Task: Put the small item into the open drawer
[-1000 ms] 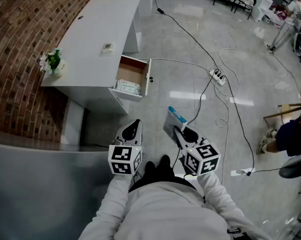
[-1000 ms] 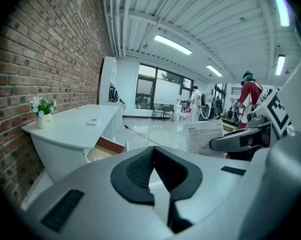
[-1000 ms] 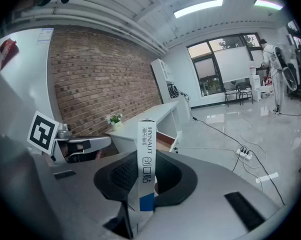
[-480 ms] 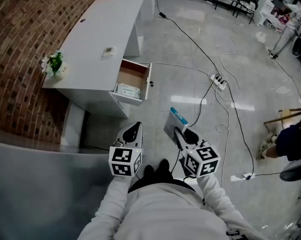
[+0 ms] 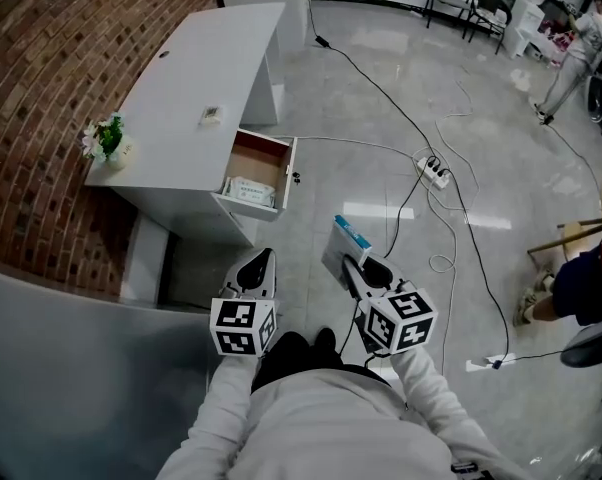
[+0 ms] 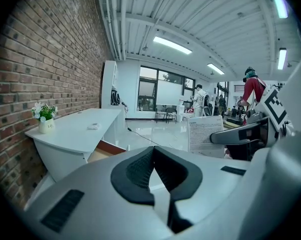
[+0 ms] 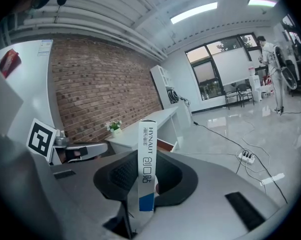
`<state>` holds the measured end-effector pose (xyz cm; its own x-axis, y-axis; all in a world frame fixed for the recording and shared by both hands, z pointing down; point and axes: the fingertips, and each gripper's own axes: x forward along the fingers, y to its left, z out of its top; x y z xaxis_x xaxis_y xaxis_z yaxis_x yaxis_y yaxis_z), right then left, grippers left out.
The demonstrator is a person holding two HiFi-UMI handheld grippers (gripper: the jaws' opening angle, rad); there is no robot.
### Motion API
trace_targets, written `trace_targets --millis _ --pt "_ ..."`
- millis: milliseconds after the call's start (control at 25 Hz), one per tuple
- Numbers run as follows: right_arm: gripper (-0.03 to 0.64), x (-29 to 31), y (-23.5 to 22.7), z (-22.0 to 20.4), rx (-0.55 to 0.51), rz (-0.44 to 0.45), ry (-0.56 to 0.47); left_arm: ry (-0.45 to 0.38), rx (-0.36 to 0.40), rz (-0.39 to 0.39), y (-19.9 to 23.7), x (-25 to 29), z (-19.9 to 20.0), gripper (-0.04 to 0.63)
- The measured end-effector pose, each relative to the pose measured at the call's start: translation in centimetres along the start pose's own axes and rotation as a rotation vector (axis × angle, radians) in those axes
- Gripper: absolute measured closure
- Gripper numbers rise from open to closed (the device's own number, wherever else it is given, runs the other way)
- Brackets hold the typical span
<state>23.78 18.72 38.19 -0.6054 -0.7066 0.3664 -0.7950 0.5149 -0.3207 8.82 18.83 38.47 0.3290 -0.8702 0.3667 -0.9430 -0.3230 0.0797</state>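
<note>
My right gripper (image 5: 353, 266) is shut on a flat white box with a blue end (image 5: 341, 242), held upright over the floor. In the right gripper view the box (image 7: 146, 169) stands edge-on between the pads. My left gripper (image 5: 258, 261) is shut and holds nothing; its pads (image 6: 140, 169) meet in the left gripper view. The white desk (image 5: 196, 78) stands ahead to the left, its drawer (image 5: 264, 158) pulled open with a white packet (image 5: 245, 190) inside. Both grippers are well short of the drawer.
A small flower pot (image 5: 106, 140) and a little object (image 5: 211, 115) sit on the desk. A power strip (image 5: 428, 173) and long cables cross the floor on the right. A brick wall runs along the left, and a grey surface (image 5: 81, 368) lies at lower left.
Both grippers keep their pose and the box stays gripped. The left gripper has drifted slightly left and down in the head view, and the desk has shifted a little in the frame.
</note>
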Motion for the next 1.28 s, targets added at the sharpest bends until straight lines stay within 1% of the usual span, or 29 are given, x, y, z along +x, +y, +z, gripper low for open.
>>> trace_targets --millis 360,640,920,1280 --pt "0.511 -0.5 -1.0 0.7 -0.007 0.011 -0.011 -0.005 0.009 0.004 -1.0 0.9 0.9 0.578" --pt "0.511 1.4 -2.1 0.9 -0.002 0.009 0.018 0.012 0.011 0.004 -0.3 3.1 1.4 0.578" --pt "0.511 5.5 -3.4 2.7 -0.009 0.002 0.04 0.025 -0.003 -0.005 2.2 7.3 2.2 0.578" --pt "0.511 13.2 -5.2 5.9 -0.004 -0.004 0.06 0.037 -0.011 -0.011 7.8 13.9 4.1 0.578"
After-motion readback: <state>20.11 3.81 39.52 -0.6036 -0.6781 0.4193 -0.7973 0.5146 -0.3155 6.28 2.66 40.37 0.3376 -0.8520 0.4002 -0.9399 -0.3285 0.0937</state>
